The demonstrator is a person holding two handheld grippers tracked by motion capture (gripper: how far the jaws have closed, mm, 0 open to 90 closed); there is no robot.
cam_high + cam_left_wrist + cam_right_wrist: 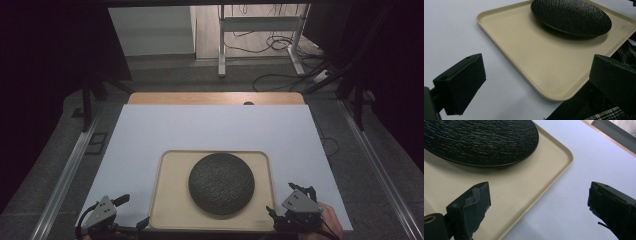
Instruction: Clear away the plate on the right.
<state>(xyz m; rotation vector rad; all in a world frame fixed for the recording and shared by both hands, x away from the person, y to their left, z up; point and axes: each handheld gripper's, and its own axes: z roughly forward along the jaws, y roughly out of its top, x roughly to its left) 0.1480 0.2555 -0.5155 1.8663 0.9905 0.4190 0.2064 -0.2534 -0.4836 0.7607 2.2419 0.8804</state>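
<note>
A: Item one, tray (pixel 170 210)?
B: Beige, listed at lower centre of the high view, laid on the white table (pixel 150 135).

A: Item two, plate (pixel 221 183)?
B: Black, textured, round; seated on the tray, toward its right half.

A: Left gripper (pixel 131 212)?
B: Recorded at lower left, just beside the tray's near left corner. Jaws are spread wide, nothing held; the tray corner is seen between them in the left gripper view.

A: Right gripper (pixel 280 199)?
B: Recorded at lower right by the tray's right edge. Jaws spread wide, nothing gripped; the tray rim is seen between them.
</note>
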